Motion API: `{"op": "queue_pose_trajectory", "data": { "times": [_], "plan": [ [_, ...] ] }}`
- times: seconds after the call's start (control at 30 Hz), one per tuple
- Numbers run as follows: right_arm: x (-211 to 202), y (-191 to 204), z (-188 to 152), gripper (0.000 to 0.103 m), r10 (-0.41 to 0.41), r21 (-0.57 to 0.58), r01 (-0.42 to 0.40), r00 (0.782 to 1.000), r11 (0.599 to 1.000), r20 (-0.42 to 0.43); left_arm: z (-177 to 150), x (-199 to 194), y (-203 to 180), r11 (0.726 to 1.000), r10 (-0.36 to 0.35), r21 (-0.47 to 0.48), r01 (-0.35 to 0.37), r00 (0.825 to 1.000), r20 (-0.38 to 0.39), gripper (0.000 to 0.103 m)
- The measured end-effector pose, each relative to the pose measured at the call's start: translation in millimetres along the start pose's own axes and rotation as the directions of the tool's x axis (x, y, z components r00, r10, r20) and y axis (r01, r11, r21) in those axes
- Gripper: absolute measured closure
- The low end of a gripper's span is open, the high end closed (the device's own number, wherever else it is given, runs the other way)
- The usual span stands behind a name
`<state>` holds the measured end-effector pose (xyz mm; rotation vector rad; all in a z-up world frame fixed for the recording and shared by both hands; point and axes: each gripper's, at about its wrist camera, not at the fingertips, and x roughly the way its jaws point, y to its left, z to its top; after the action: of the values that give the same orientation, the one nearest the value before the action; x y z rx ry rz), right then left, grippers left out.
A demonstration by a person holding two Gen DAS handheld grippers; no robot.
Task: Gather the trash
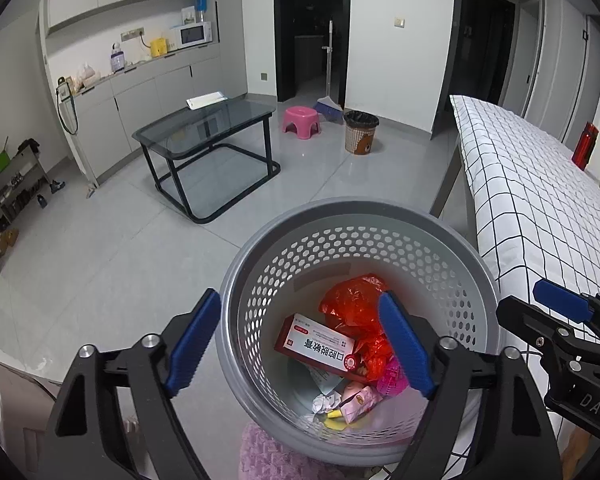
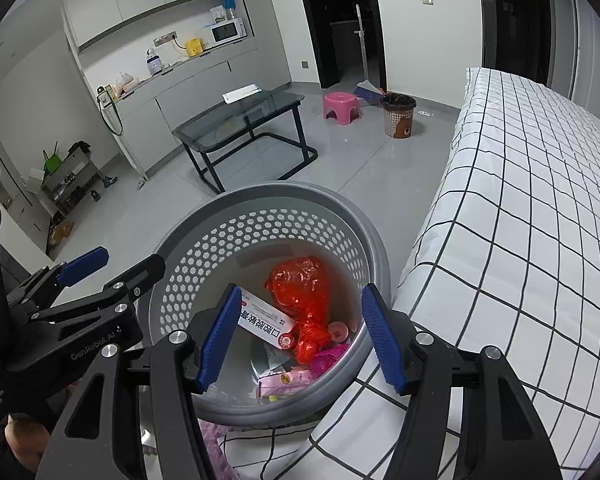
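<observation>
Bright even indoor light, sharp focus, glossy floor (image 1: pixel 100 248) glare, strong fisheye curvature, dark vignetted corners

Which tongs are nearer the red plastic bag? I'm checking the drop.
Neither clearly. Left tongs and right tongs both hang open above the grey perforated bin holding the red plastic bag.

The red box (image 2: pixel 265 322) is half hidden behind a gripper finger (image 2: pixel 219 340); its print is illegible.
</observation>
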<state>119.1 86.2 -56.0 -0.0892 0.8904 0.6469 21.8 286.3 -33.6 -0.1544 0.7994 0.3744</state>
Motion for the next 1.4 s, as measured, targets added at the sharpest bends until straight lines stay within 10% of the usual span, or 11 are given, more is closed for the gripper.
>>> {"op": "queue_pose_trajectory", "data": {
  "times": [1.4],
  "plan": [
    [-15.9,-8.5,-4.3,0.037,-0.023,0.024,0.022,0.999,0.999,0.030,-2.0,-11.1,-6.7,1.000,0.027,0.017,-0.027,1.000,0.008,0.006]
  ]
}}
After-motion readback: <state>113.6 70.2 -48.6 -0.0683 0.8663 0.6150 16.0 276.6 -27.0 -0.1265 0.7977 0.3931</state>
